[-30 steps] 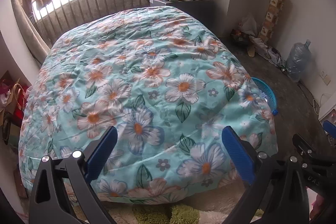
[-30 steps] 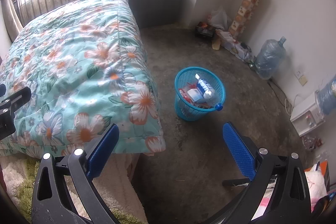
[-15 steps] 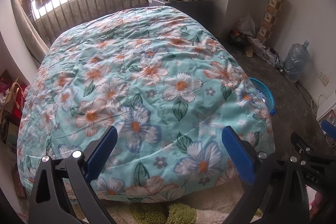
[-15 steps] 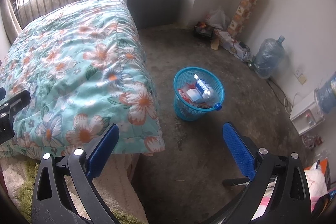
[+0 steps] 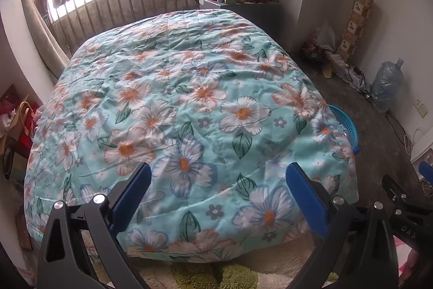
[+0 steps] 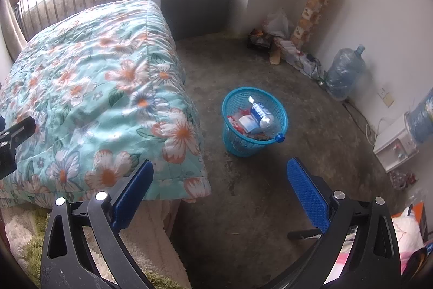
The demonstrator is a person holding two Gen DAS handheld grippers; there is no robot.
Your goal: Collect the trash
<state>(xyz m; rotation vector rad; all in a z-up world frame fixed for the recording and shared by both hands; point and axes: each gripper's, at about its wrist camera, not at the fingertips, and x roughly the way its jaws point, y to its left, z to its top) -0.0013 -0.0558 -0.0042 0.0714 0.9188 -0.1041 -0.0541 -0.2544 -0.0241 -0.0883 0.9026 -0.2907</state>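
A blue mesh trash basket (image 6: 254, 145) stands on the concrete floor beside the bed. It holds a clear plastic bottle (image 6: 266, 119) with a blue cap, a white carton and red wrappers. Its rim also shows in the left wrist view (image 5: 346, 123), mostly hidden behind the quilt. My right gripper (image 6: 219, 184) is open and empty, well back from the basket. My left gripper (image 5: 217, 190) is open and empty above the foot of the bed, over the floral quilt (image 5: 189, 104).
A big water jug (image 6: 345, 73) stands by the right wall with cables and bags nearby. A grey cabinet (image 6: 189, 10) with clutter is at the bed's head. A white appliance (image 6: 395, 145) sits at the right. A green shag rug (image 5: 205, 275) lies below.
Both grippers have drifted slightly back and up; the bed and basket sit a little lower and smaller in view. Both stay open and empty.
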